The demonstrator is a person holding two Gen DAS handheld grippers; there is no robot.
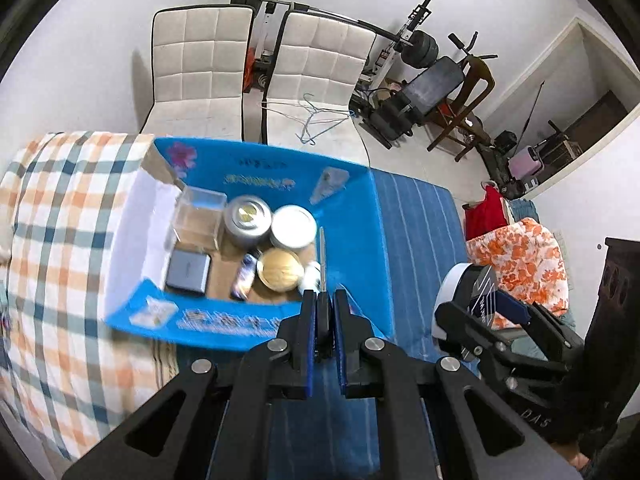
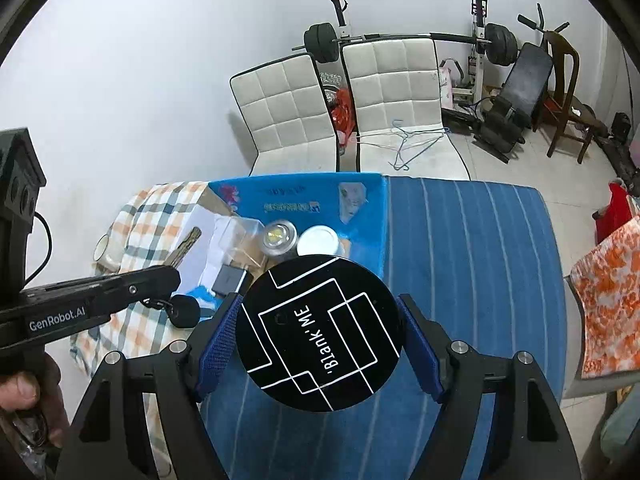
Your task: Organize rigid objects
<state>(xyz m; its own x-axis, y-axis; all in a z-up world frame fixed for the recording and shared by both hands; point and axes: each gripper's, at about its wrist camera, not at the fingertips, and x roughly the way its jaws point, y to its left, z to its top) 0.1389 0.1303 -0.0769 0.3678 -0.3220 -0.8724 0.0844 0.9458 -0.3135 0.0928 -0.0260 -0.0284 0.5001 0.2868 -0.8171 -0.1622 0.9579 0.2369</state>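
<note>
Your two wrist cameras look down and forward over the bed, toward the white chairs and the far wall.

Your left view sits close above the blue box [image 1: 256,168], which fills its centre, with your right gripper [image 1: 516,312] at 4 o'clock. Your right view sits further back and rightward; the box [image 2: 304,200] lies at 12 o'clock, your left gripper [image 2: 172,272] at 9. Both share the box, the chairs [image 1: 316,64] and the weight bench [image 2: 520,80].
</note>
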